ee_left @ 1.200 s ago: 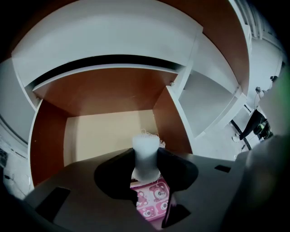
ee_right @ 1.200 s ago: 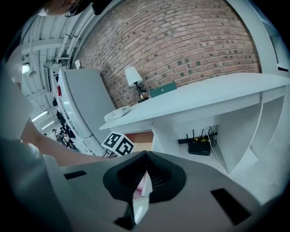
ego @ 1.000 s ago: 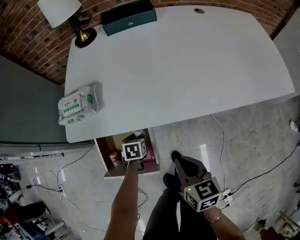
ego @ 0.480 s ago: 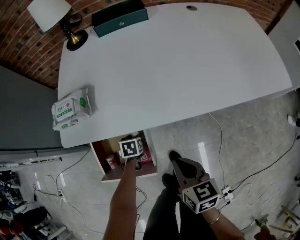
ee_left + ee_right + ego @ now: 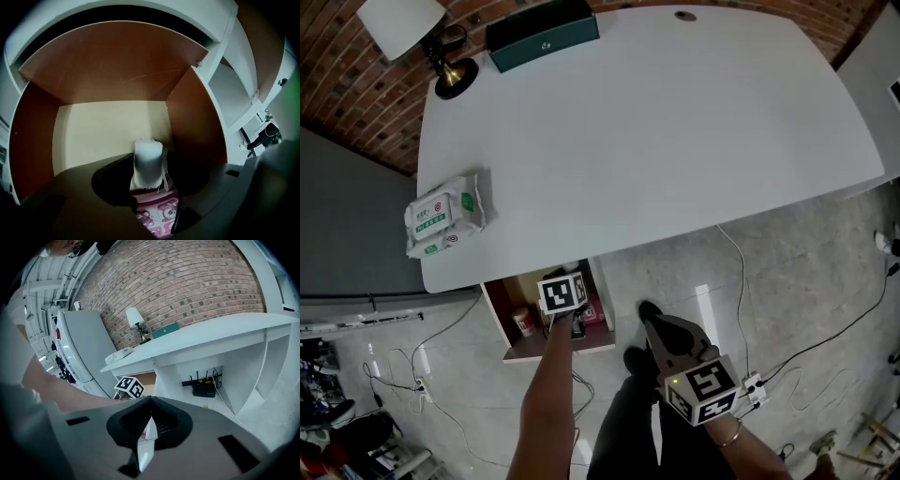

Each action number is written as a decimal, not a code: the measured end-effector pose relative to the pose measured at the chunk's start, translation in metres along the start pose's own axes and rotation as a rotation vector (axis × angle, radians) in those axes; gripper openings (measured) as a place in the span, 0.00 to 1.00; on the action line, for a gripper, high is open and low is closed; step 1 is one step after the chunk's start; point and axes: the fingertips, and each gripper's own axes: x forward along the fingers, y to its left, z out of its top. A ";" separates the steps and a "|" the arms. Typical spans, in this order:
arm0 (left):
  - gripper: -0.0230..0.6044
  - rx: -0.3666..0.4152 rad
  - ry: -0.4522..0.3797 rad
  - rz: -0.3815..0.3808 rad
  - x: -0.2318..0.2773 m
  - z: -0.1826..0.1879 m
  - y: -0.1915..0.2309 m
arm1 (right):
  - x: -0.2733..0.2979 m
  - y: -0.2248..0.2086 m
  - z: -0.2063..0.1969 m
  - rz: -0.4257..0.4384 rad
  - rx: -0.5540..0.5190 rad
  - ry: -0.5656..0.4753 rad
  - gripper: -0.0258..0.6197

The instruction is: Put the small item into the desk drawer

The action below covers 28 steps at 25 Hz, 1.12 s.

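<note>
The right gripper (image 5: 654,319) is nearest the person, over the pale tiled floor (image 5: 797,262) beside a dark trouser leg, with its jaws closed flat together. Cables (image 5: 744,281) trail across the tiles.

Just left and farther on, the left gripper (image 5: 150,174) points down into the open desk drawer (image 5: 190,117), which has brown wooden walls and a cream bottom. Its jaws have just been opening and stand apart. Between them, inside the drawer, is the small item (image 5: 157,213), a pink packet printed with bears. A white strip (image 5: 149,159) with frayed edges stands over the packet's far end; I cannot tell whether it belongs to the packet. A small red and white container (image 5: 528,321) sits at the drawer's left side.

Beyond the drawer spreads the wide white desk (image 5: 675,141). A pack of wet wipes (image 5: 442,214) lies at its left edge. At the far left corner stand a dark green box (image 5: 542,33) and a lamp (image 5: 403,23) with a white shade. A grey cabinet (image 5: 347,206) stands left of the desk, and a red brick wall (image 5: 337,84) runs behind it. Under the desk, a black router (image 5: 204,389) sits against the wall.
</note>
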 end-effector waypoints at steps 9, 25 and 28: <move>0.44 -0.009 -0.090 -0.027 -0.059 0.009 -0.008 | -0.012 0.024 0.019 0.032 -0.033 -0.011 0.05; 0.28 0.007 -0.294 -0.003 -0.208 0.012 -0.026 | -0.049 0.062 0.059 0.074 -0.082 -0.060 0.05; 0.25 0.009 -0.333 0.005 -0.233 0.010 -0.029 | -0.057 0.071 0.063 0.087 -0.095 -0.066 0.05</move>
